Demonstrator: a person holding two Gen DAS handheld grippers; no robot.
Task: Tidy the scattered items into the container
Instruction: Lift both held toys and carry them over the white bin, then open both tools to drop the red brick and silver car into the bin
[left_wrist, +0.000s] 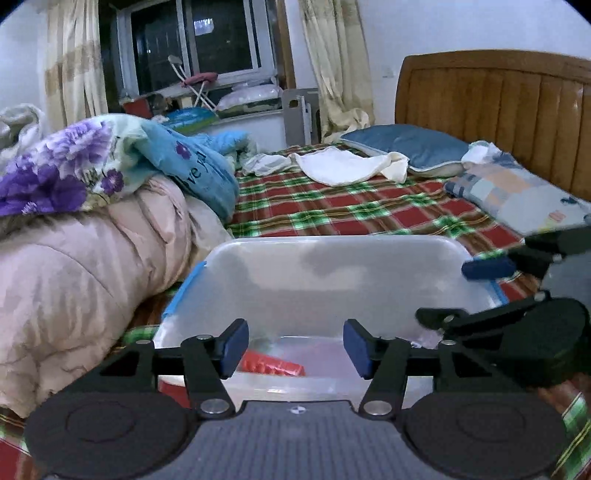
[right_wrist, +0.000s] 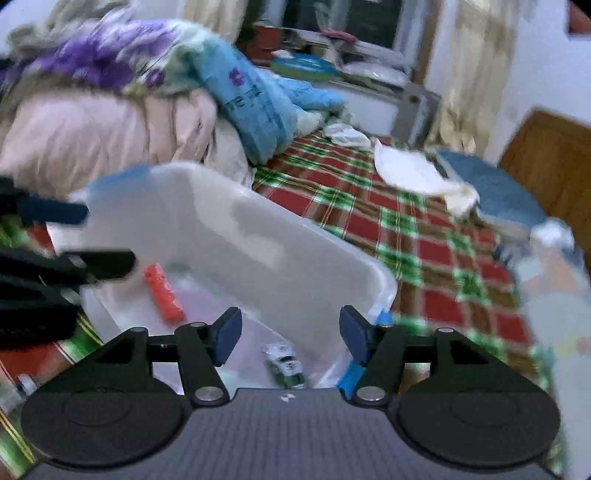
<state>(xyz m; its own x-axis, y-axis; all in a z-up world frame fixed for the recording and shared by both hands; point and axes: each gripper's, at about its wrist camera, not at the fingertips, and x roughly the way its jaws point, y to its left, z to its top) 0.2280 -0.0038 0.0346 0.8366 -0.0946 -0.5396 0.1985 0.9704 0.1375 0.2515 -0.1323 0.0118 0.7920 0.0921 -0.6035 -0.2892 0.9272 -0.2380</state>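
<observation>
A clear plastic container (left_wrist: 332, 273) with blue clips sits on the plaid bed sheet. In the left wrist view my left gripper (left_wrist: 295, 347) hangs open over its near rim, nothing between the blue pads. A red block (left_wrist: 271, 365) lies on the container floor below. My right gripper (left_wrist: 461, 291) reaches in from the right, jaws apart and empty. In the blurred right wrist view the right gripper (right_wrist: 290, 336) stands open above the container (right_wrist: 240, 229). Inside lie the red block (right_wrist: 164, 295) and a small green-and-white item (right_wrist: 288, 365). The left gripper (right_wrist: 85, 238) shows at the left edge.
A heap of pink and flowered quilts (left_wrist: 74, 258) rises left of the container. Beyond it lie a white cloth (left_wrist: 343, 166), a blue pillow (left_wrist: 410, 144) and a patchwork pillow (left_wrist: 517, 195) against the wooden headboard (left_wrist: 498, 110). Plaid sheet (left_wrist: 351, 210) stretches behind the container.
</observation>
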